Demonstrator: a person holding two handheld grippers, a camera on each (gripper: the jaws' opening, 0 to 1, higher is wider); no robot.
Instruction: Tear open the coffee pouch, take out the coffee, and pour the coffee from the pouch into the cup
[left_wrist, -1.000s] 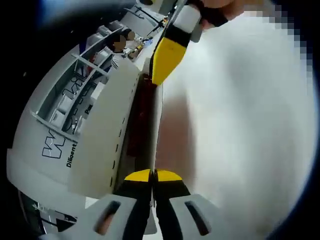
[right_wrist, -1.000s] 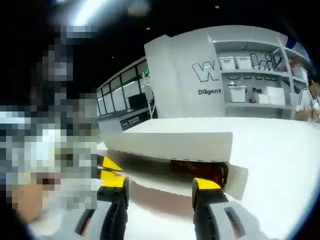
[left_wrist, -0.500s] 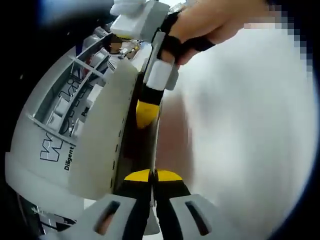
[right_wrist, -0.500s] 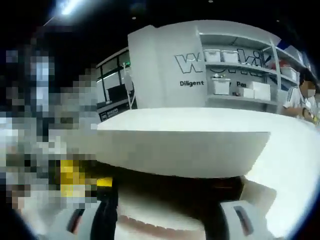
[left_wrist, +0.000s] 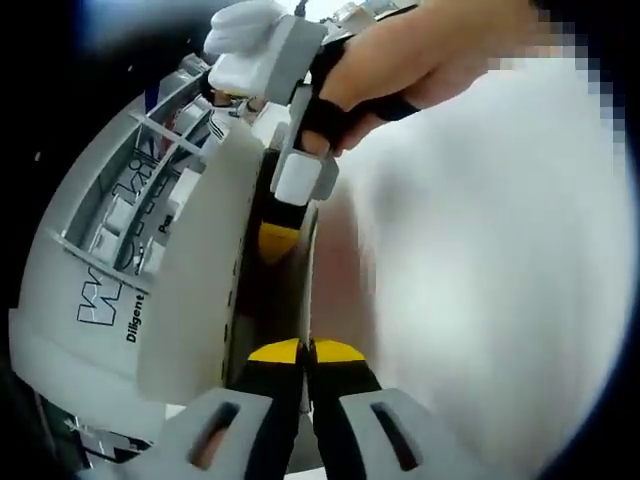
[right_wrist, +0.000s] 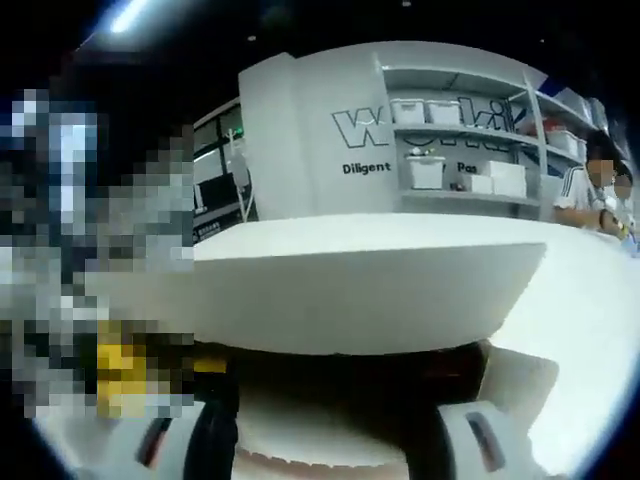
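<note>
Pinching pouch (left_wrist: 262, 300) edge at 6 o'clock with left claw (left_wrist: 304, 352) shut; right claw (left_wrist: 279, 240), at 12, state unclear. Best torn apart steadily.

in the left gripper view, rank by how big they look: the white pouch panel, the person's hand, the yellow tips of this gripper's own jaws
1. white pouch panel
2. person's hand, though it is partly cut off at the view's top
3. yellow tips, smallest

Nearness to the fisheye lens skews all three.
</note>
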